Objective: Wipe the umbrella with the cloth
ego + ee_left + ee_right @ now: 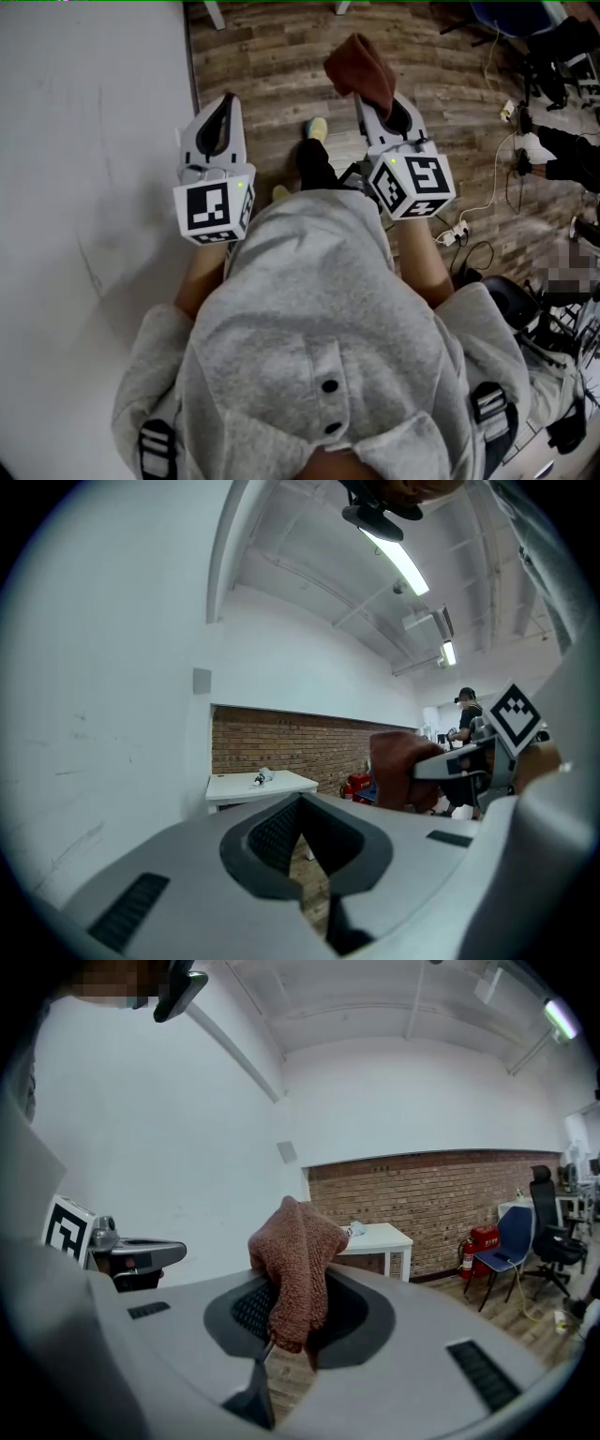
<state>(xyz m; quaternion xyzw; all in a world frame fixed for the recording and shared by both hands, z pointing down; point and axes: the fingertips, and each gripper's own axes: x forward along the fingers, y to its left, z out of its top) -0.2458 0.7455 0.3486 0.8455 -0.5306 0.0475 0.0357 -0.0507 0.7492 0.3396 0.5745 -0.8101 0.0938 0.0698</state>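
Right claw (375, 98) clenched on the brown cloth (361, 67), held out over the wood floor (272, 56) | left claw (225, 98) clamped shut, empty, alongside | umbrella in no view: direction, long axis unknown | cloth-bearing right hand likely leads

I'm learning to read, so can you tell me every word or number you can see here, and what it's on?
No words or numbers can be read.
The left cube: a black-and-white square pattern, not letters.
The right cube: the same kind of pattern.
The fire extinguisher: any print is too small to read.
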